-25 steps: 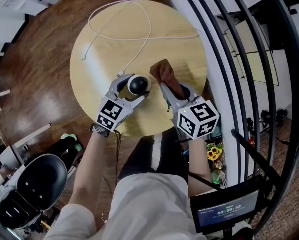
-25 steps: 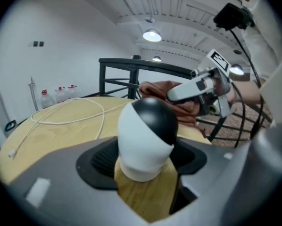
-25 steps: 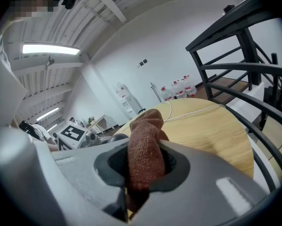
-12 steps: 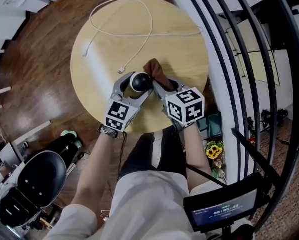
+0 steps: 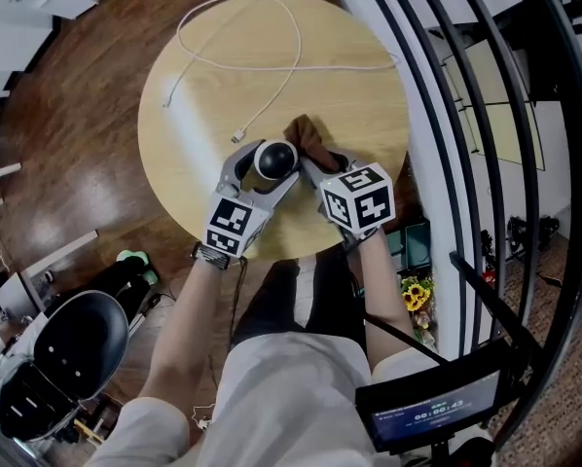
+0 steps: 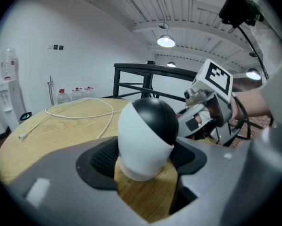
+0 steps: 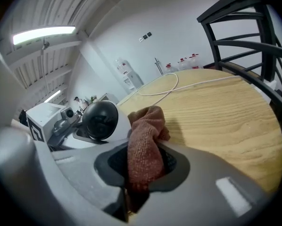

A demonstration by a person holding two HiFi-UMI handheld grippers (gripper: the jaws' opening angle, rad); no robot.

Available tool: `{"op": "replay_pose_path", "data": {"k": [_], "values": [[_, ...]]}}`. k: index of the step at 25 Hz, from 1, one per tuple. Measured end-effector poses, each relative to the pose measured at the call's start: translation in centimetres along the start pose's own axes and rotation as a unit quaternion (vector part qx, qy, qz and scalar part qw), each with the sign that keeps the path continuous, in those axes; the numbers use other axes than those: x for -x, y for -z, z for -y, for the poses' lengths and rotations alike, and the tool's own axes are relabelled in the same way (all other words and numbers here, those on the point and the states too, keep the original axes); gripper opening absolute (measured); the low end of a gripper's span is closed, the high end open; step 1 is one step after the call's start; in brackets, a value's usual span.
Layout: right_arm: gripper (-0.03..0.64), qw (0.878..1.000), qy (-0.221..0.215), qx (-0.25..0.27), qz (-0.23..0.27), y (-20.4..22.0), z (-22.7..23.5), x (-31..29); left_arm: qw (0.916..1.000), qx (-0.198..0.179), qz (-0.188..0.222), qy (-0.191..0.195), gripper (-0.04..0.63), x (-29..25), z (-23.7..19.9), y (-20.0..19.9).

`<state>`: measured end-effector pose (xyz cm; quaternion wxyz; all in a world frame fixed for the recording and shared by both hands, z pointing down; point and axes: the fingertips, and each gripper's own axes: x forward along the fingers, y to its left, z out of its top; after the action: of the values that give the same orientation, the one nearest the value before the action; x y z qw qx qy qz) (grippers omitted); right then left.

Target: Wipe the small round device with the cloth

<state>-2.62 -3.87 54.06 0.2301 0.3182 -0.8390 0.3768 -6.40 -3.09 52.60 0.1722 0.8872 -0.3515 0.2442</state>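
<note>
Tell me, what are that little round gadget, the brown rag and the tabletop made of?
The device looks like hard plastic: a matte white shell with a glossy black dome that shows highlights. The cloth is rust-brown fabric with a nubbly weave, probably microfibre. The table is pale wood or veneer, with grain lines showing.

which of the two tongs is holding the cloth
The right tongs: the brown cloth is pinched between their jaws. The left tongs grip the black-and-white round device instead.
</note>
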Motion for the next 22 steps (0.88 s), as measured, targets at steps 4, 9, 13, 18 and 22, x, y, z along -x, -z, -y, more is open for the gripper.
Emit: {"op": "replay_pose_path", "data": {"k": [4, 9, 13, 18, 22], "values": [[0.067, 0.991, 0.056, 0.104, -0.054, 0.4, -0.1, -0.2, 1.0000, -0.003, -0.004, 0.001, 0.350, 0.0, 0.1, 0.1], [0.067, 0.953, 0.138, 0.250, -0.105, 0.3, 0.4, -0.6, 0.9999, -0.006, -0.014, 0.000, 0.351, -0.4, 0.1, 0.6], [0.067, 0.940, 0.203, 0.255, -0.097, 0.5, 1.9, 0.4, 0.9991, -0.017, -0.032, -0.020, 0.351, -0.8, 0.4, 0.7], [0.067, 0.969, 0.204, 0.136, -0.027, -0.7, 2.9, 4.3, 0.9984, -0.018, -0.041, -0.034, 0.353, 0.6, 0.3, 1.1], [0.067, 0.981, 0.176, 0.048, 0.058, -2.5, 2.8, 8.1, 0.9988, -0.006, -0.022, -0.043, 0.348, 2.2, -0.1, 0.4]]}}
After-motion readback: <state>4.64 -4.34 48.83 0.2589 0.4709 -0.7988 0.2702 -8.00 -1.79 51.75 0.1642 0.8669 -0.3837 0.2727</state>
